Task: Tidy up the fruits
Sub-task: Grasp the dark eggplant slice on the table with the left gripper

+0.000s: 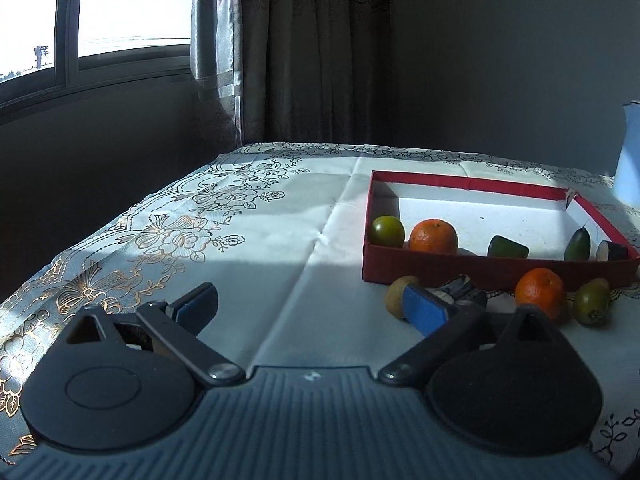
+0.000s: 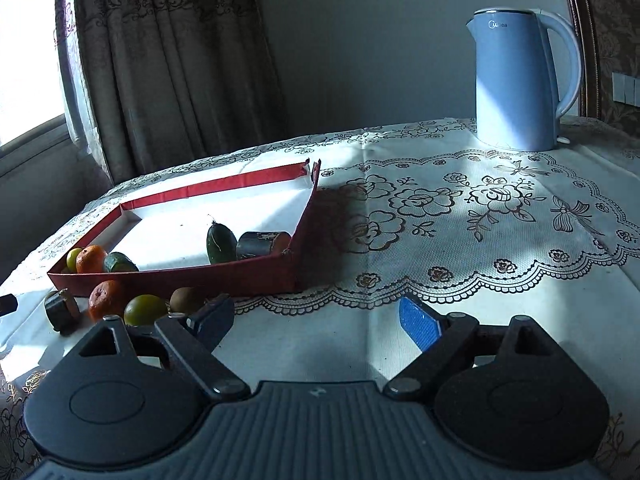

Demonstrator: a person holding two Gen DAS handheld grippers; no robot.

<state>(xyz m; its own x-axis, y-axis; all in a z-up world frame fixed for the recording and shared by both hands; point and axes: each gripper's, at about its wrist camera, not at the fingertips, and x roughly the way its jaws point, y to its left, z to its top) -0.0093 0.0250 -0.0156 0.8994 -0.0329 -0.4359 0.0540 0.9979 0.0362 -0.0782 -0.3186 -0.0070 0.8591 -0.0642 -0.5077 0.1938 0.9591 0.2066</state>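
With both grippers' jaws apart and empty, bring your left gripper [image 1: 312,308] squarely over the kiwi [image 1: 400,294] just before the red box [image 1: 480,270], then close gently.

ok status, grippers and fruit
Left gripper and right gripper open, nothing held. Four pieces still outside red box, orange among them. Nothing blocking.

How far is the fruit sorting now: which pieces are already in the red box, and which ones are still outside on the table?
About half done. The red box already holds a green fruit, an orange and three dark cut pieces. Nothing is in hand: the left gripper and right gripper are both open and empty. Left on the cloth: another orange, a green fruit, a kiwi and a dark piece.
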